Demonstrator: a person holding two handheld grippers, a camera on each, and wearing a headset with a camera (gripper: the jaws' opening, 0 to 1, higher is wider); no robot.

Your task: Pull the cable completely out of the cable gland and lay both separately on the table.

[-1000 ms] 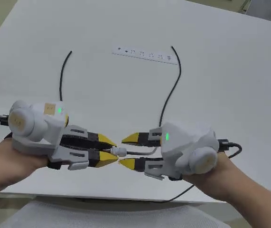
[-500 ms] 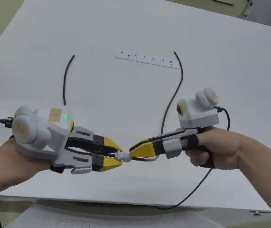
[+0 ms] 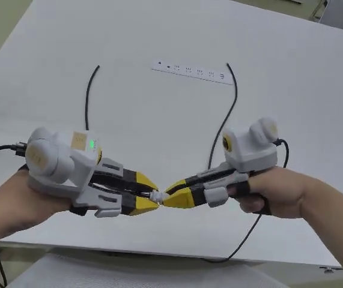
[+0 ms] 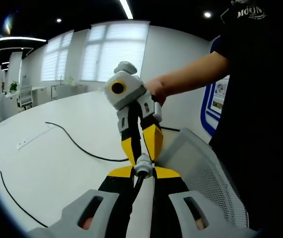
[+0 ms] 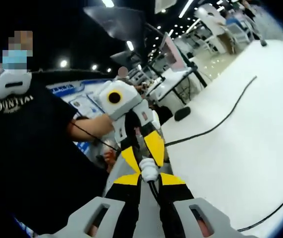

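1. My yellow-tipped right gripper [image 3: 172, 196] has rolled upright and closed in, pinching the thin grey cable [image 5: 154, 191].
2. Left gripper [image 3: 152, 201] clamps the small white plastic gland [image 3: 157, 195] over the white table [image 3: 159, 132]; I'd pull apart next.

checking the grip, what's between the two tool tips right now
The white cable gland, nothing else: the left tool is shut on it, the right tool on its cable. Clearest in the head view.

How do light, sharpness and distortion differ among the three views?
Head view: even soft light, white table sharp, hardly any shadow. Left gripper view: fisheye curves the table edge; windows very bright. Right gripper view: dark hall, glaring ceiling lamps, cable gland sharp between the jaws.
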